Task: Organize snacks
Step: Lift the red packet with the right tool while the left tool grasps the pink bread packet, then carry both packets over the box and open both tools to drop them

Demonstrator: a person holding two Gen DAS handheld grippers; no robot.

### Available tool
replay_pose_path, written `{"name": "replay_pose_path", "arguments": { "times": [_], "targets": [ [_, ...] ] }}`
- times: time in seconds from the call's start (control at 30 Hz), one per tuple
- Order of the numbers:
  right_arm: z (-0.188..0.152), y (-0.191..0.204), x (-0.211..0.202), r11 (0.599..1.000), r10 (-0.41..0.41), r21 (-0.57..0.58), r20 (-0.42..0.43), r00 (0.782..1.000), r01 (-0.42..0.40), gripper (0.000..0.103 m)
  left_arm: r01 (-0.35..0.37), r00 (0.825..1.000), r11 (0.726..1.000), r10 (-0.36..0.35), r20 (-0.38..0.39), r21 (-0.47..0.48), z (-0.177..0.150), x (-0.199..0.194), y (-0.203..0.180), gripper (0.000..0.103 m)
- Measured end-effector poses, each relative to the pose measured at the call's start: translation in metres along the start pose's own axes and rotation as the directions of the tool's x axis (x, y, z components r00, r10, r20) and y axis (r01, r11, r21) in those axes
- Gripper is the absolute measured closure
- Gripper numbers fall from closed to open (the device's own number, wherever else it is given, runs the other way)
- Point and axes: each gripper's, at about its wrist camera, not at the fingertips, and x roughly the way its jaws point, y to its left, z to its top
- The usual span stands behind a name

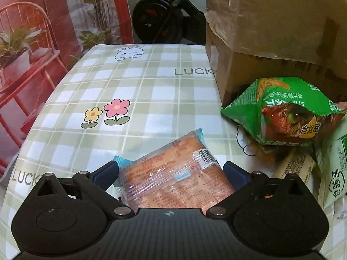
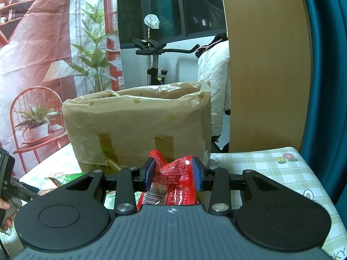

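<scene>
In the left wrist view my left gripper [image 1: 171,171] has its blue pads on both sides of an orange snack packet [image 1: 173,173] with blue ends, which lies tilted over the checked tablecloth [image 1: 130,86]. In the right wrist view my right gripper [image 2: 174,173] is shut on a crumpled red snack packet [image 2: 173,177] and holds it in front of a taped cardboard box [image 2: 138,127]. A green snack bag [image 1: 282,112] lies on a pile of other packets at the right, next to the box [image 1: 271,43].
A pale green packet [image 1: 334,169] lies at the right edge. A printed backdrop [image 1: 32,43] hangs left of the table. An exercise bike [image 2: 156,56] stands behind the box, and a wooden panel [image 2: 266,65] stands at the right. The other gripper's hand [image 2: 6,195] shows at lower left.
</scene>
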Motion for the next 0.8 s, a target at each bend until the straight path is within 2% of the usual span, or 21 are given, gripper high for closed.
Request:
{"name": "replay_pose_path", "arguments": {
  "times": [0.17, 0.27, 0.43, 0.6, 0.8],
  "targets": [
    [0.0, 0.004, -0.001, 1.0, 0.019, 0.003, 0.006, 1.0, -0.019, 0.065, 0.051, 0.996, 0.996, -0.045, 0.083, -0.074, -0.003, -0.019, 0.012, 0.003],
    [0.001, 0.007, 0.0, 1.0, 0.028, 0.001, 0.01, 1.0, -0.028, 0.065, 0.063, 0.992, 0.989, -0.047, 0.12, -0.134, -0.007, -0.036, 0.023, 0.003],
    [-0.002, 0.014, 0.005, 0.998, 0.055, 0.007, 0.005, 0.998, -0.055, 0.065, 0.107, 0.993, 0.948, -0.088, 0.075, -0.3, -0.013, -0.032, 0.045, 0.003],
    [-0.001, 0.017, 0.006, 0.998, 0.07, 0.007, 0.004, 0.998, -0.07, 0.065, 0.107, 0.994, 0.951, -0.094, 0.059, -0.29, -0.019, -0.023, 0.048, 0.005],
    [-0.003, 0.018, 0.005, 0.997, 0.074, 0.0, -0.003, 0.997, -0.074, 0.065, 0.072, 0.997, 0.968, -0.063, 0.044, -0.239, -0.02, -0.022, 0.041, 0.005]
  ]
}}
